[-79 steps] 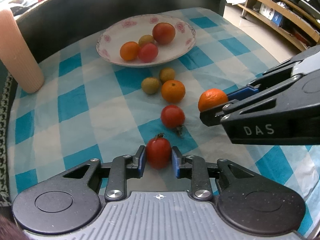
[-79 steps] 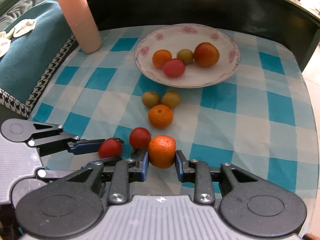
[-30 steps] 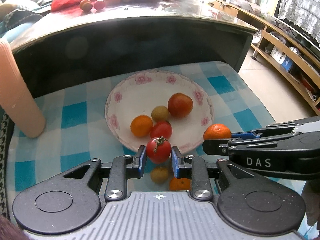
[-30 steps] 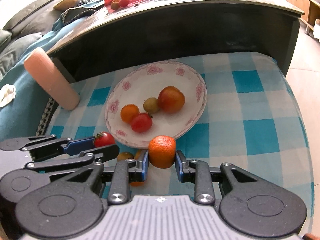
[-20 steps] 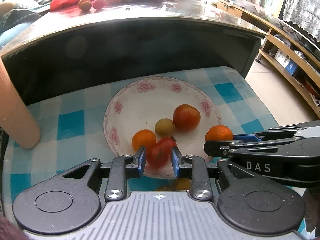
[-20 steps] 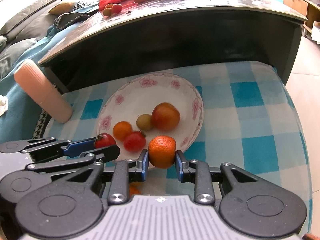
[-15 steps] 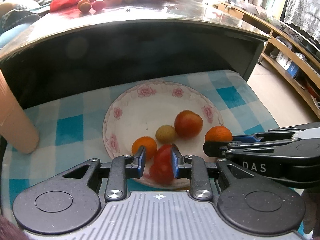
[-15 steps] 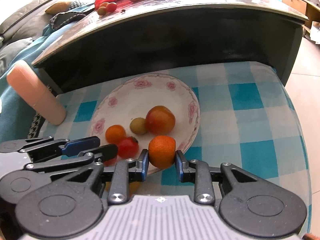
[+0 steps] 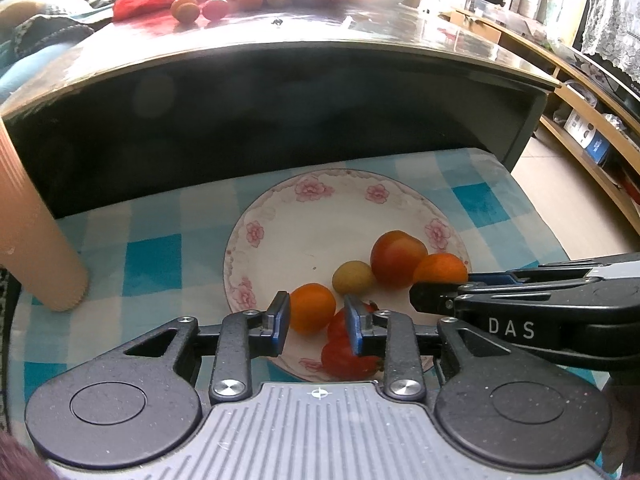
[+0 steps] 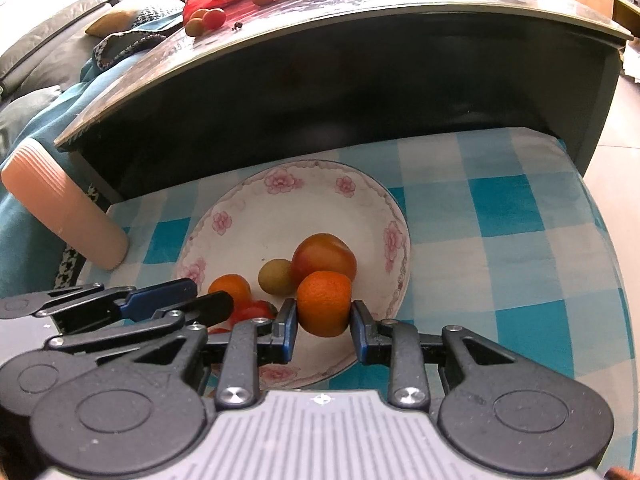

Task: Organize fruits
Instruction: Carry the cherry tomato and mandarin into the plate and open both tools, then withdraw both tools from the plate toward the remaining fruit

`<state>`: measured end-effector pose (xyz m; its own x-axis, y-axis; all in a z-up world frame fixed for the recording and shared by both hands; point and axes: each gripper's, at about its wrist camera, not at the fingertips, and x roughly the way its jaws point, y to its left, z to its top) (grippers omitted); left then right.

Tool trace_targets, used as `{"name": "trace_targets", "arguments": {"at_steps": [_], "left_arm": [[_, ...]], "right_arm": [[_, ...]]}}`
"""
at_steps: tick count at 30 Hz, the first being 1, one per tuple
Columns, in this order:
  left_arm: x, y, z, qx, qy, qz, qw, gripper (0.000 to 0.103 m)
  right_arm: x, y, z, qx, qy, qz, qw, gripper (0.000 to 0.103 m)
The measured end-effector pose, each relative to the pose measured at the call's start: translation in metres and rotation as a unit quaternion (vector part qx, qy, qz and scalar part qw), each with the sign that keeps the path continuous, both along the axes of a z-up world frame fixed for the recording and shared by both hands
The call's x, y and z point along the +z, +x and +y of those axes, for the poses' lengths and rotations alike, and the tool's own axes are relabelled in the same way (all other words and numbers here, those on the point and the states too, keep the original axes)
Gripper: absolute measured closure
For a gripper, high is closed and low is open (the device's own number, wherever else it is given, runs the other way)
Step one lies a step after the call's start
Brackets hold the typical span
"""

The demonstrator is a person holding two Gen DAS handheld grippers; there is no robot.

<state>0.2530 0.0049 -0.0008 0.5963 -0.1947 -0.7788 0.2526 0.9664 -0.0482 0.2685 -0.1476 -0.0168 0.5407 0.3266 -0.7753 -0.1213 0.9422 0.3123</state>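
The left gripper has just been opening; its pads stand apart with nothing gripped, and the released red tomato lies below them on the plate, beside another tomato. The right gripper is clamped on a round, dimpled orange above the plate's near rim. A small orange, a yellow-green fruit and a large red-orange fruit rest on the plate.

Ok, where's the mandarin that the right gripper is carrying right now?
The mandarin sits between the right gripper's pads, over the near right part of the flowered plate, just in front of the big red-orange fruit.
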Motion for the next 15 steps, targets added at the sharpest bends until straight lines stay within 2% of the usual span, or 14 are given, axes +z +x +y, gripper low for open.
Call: {"name": "trace_targets", "arguments": {"at_steps": [7, 15], "left_arm": [[0.0024, -0.0015, 0.0, 0.001, 0.002, -0.005, 1.0, 0.058], [0.0043, -0.0046, -0.0011, 0.0, 0.005, -0.007, 1.0, 0.056]], "right_arm": [[0.0026, -0.0009, -0.0016, -0.007, -0.001, -0.002, 1.0, 0.058], [0.004, -0.0011, -0.0019, -0.011, -0.004, -0.003, 1.0, 0.057]]}}
